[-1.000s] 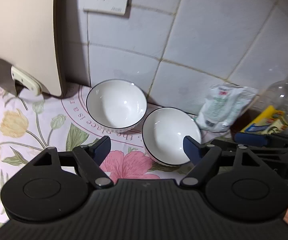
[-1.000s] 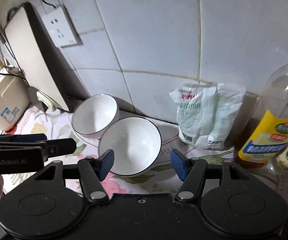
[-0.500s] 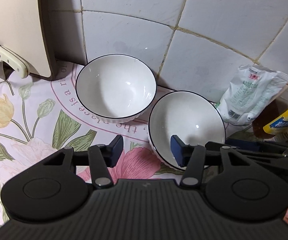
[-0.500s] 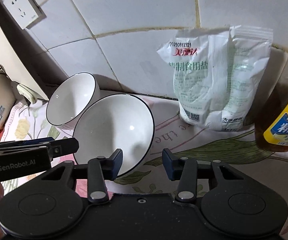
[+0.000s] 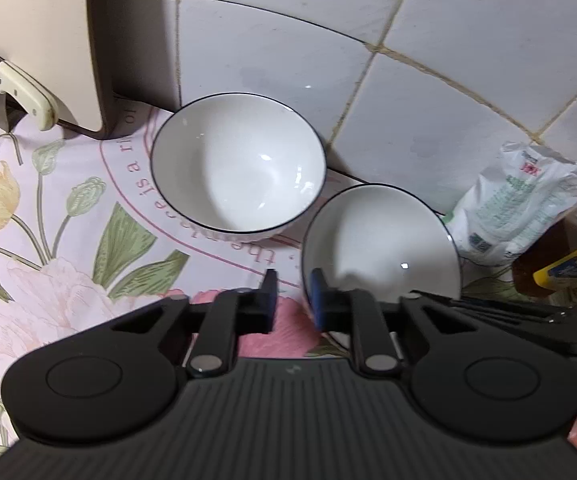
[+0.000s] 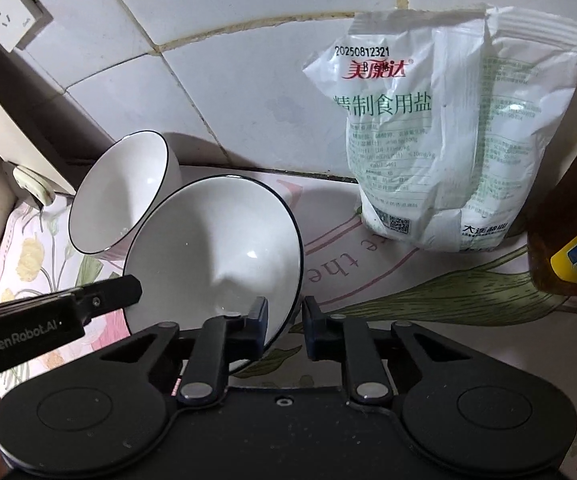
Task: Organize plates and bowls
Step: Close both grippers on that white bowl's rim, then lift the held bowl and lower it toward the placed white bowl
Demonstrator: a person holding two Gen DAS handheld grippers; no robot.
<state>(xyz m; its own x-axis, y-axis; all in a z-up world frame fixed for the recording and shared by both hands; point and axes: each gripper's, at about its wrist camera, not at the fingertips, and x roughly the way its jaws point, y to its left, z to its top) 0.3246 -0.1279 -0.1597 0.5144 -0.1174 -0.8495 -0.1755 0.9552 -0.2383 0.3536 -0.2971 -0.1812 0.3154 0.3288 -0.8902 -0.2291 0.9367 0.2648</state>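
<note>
Both grippers pinch the near bowl (image 6: 212, 256): left gripper (image 5: 294, 300) closes on its nine-o'clock rim, right gripper (image 6: 284, 330) on its four-o'clock rim. The far bowl (image 5: 236, 168) sits at eleven o'clock, nearly touching.

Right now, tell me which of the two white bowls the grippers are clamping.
The white dark-rimmed bowl nearer the salt bag: the left gripper and right gripper each pinch its rim. The other white bowl by the cutting board sits untouched.

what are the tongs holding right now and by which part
The near bowl, by its rim: the left tongs are shut on the left edge; the right tongs are closing on the right edge, rim between them.
</note>
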